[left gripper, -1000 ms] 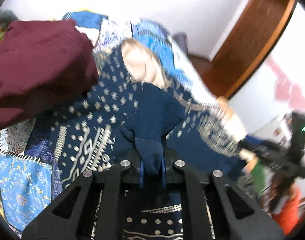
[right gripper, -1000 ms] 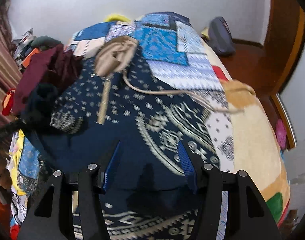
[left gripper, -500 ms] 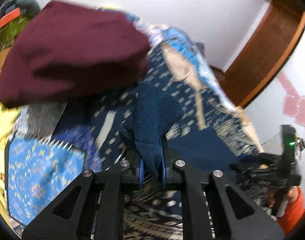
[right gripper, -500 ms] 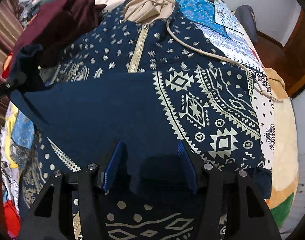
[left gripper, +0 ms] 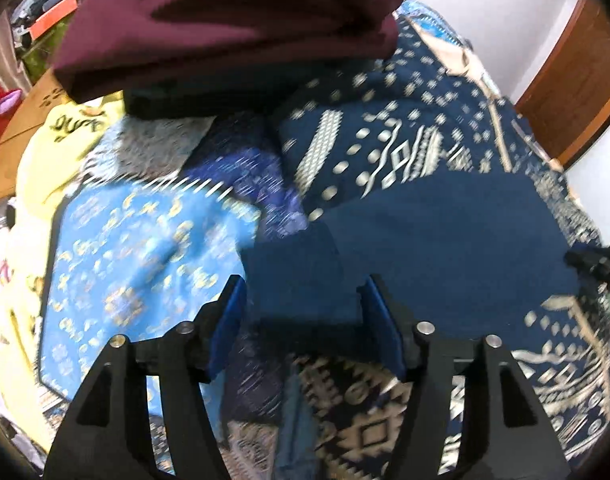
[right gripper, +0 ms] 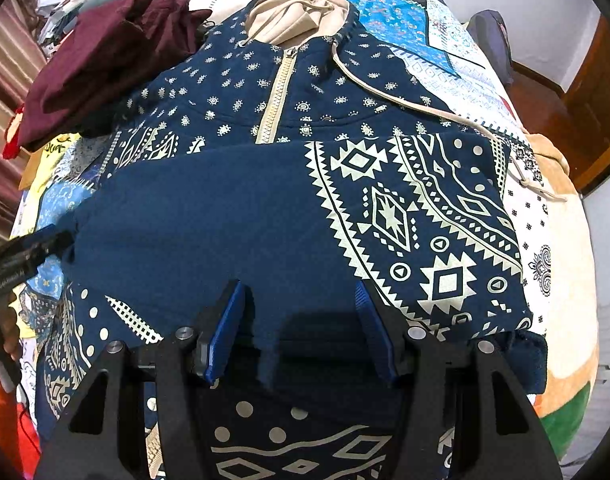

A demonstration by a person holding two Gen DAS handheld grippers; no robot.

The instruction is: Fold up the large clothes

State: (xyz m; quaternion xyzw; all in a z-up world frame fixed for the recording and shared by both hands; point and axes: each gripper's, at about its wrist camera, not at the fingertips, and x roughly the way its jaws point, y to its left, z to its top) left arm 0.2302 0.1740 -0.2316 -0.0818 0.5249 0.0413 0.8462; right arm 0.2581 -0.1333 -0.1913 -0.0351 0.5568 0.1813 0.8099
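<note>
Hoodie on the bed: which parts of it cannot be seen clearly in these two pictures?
- Hoodie hem: right wrist view, hidden behind the right gripper.
- Its chest print: covered by the plain blue sleeve folded across it.
- Its far shoulder: left wrist view, under the maroon garment.
- Pattern detail: left wrist view, motion-blurred around the left gripper.

Navy hoodie (right gripper: 389, 184) w/ cream tribal print, beige zip & hood lining; lies flat, front up, on bed; plain navy inside-out sleeve (right gripper: 209, 224) folded across chest, cuff (left gripper: 301, 276) at left.
</note>
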